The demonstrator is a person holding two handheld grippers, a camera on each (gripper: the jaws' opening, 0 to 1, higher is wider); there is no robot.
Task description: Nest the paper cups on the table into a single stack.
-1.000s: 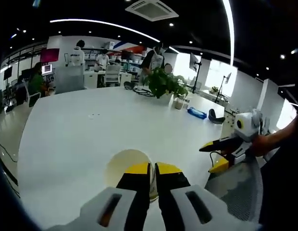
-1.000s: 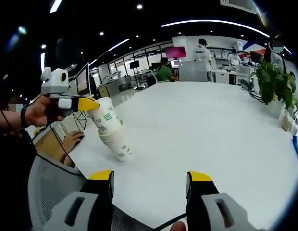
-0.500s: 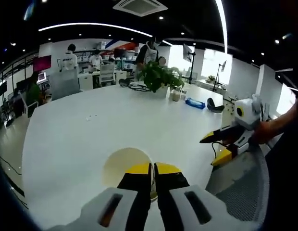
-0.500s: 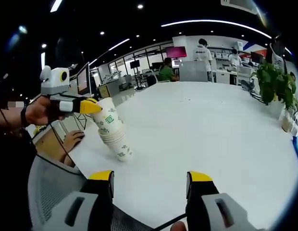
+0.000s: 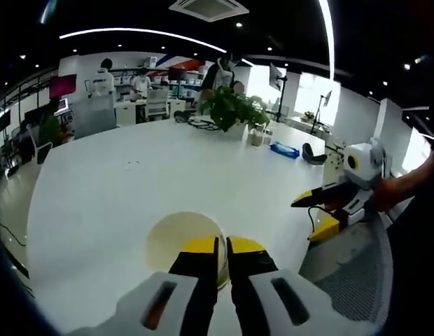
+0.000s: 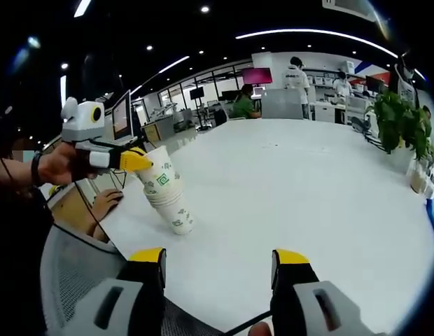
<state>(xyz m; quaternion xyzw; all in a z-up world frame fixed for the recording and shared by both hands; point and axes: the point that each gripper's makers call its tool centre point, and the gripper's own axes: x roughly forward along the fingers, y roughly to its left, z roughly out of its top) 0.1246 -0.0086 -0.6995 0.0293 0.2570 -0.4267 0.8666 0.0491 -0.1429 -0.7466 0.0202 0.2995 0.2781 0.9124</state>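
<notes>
The left gripper (image 6: 136,162) pinches the rim of the tilted paper cup stack (image 6: 168,199), whose base rests on the white table (image 6: 308,189) near its edge. The right gripper (image 6: 218,260) hovers with jaws wide apart, holding nothing, over a mesh chair back (image 6: 77,269). A potted plant (image 5: 233,115) stands far across the table.

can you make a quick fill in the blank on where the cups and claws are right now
1. The left claw is shut on the rim of the stack of paper ____.
2. The cup stack stands on the white table, leaning rather than ____.
3. The jaws of the right claw stand ____, with nothing between them.
4. At the table's far side stands a green potted ____.

Missing words: cups; upright; open; plant
</notes>
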